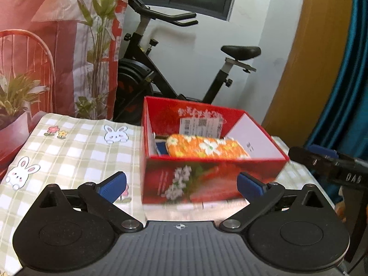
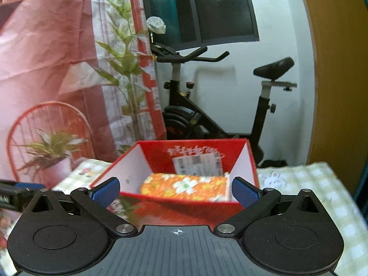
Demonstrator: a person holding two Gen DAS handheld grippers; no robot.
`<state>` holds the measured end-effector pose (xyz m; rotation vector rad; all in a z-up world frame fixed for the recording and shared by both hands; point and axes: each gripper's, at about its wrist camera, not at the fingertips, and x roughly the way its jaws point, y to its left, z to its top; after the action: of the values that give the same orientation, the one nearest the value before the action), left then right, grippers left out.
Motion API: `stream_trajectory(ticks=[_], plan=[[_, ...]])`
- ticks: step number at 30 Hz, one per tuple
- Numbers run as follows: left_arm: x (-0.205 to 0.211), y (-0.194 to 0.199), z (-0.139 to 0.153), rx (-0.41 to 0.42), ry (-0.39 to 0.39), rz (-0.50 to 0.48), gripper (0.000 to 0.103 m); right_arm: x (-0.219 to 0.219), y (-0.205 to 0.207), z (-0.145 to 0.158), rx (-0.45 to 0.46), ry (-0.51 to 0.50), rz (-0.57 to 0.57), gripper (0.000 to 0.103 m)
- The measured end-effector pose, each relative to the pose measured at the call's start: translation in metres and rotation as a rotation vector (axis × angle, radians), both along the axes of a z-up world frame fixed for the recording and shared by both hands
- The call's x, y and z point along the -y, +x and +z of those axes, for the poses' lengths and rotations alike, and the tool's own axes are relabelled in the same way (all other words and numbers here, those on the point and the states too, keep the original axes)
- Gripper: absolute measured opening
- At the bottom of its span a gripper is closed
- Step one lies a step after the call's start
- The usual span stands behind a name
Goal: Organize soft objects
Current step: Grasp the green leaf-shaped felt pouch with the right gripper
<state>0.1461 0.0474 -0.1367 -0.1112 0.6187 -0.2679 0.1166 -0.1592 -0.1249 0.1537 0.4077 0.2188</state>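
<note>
An open red box [image 1: 207, 179] stands on the checked tablecloth [image 1: 69, 151]. An orange soft object with white flowers [image 1: 207, 148] lies inside it, with something blue [image 1: 161, 148] beside it at the left. My left gripper [image 1: 181, 187] is open and empty, just in front of the box's front wall. The box [image 2: 195, 209] and the orange soft object [image 2: 186, 187] also show in the right wrist view. My right gripper [image 2: 176, 192] is open and empty, close to the box's near rim. The right gripper [image 1: 326, 161] also shows at the right edge of the left wrist view.
An exercise bike [image 1: 165, 69] stands behind the table against the white wall. A printed backdrop with plants and a red chair [image 1: 46, 57] hangs at the left. A wooden panel [image 1: 310, 69] and blue curtain [image 1: 349, 92] are at the right. The tablecloth [image 2: 310, 184] extends right of the box.
</note>
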Motion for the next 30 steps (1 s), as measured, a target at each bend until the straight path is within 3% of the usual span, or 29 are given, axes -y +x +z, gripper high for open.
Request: stream_trajectory(ticks=[4,9,17,30], plan=[[-0.001,-0.024,-0.01,-0.018,0.006,-0.028,0.103,0.006,-0.026,-0.007,-0.012,0.056,0.022,0.103],[-0.004,-0.047,-0.026,-0.062,-0.014,-0.025,0.103,0.007,-0.056,-0.019,-0.014,0.036,0.044,0.103],[0.008,-0.074,-0.046,-0.072,0.021,-0.039,0.103,0.017,-0.088,-0.034,-0.046,-0.001,0.062,0.103],[0.007,-0.073,-0.08,-0.177,-0.026,-0.062,0.102,0.013,-0.106,-0.078,-0.342,-0.157,0.123,0.101]])
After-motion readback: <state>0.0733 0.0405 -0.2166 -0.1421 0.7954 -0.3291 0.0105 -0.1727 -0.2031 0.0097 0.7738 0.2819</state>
